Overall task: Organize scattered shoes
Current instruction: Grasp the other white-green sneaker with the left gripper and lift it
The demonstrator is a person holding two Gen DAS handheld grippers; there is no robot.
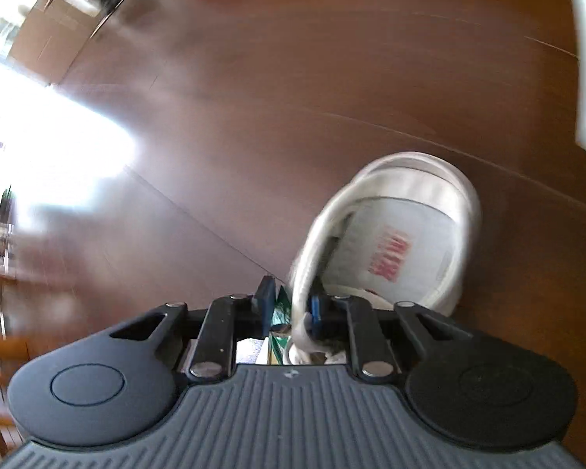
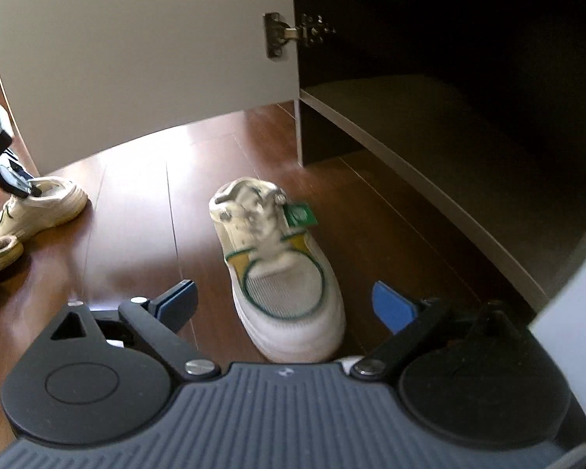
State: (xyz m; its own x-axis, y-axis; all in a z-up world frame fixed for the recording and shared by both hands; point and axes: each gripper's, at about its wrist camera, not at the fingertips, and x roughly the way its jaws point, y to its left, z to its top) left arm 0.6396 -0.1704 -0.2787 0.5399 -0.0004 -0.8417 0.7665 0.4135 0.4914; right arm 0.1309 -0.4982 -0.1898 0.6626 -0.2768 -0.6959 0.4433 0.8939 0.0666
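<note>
While the open white cabinet door stands behind, the left gripper is clamped on a white sneaker's collar. Right gripper spread wide, empty, above the green-trimmed white sneaker on dark wooden floor.

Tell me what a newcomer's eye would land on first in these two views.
First, the white sneaker with green and yellow trim, standing on the dark wooden floor between the open fingers of the right gripper, which do not touch it. Next, the left gripper, clamped on the collar of a second white sneaker, seen far left in the right view. Behind stands an open cupboard, its pale door swung out.
</note>
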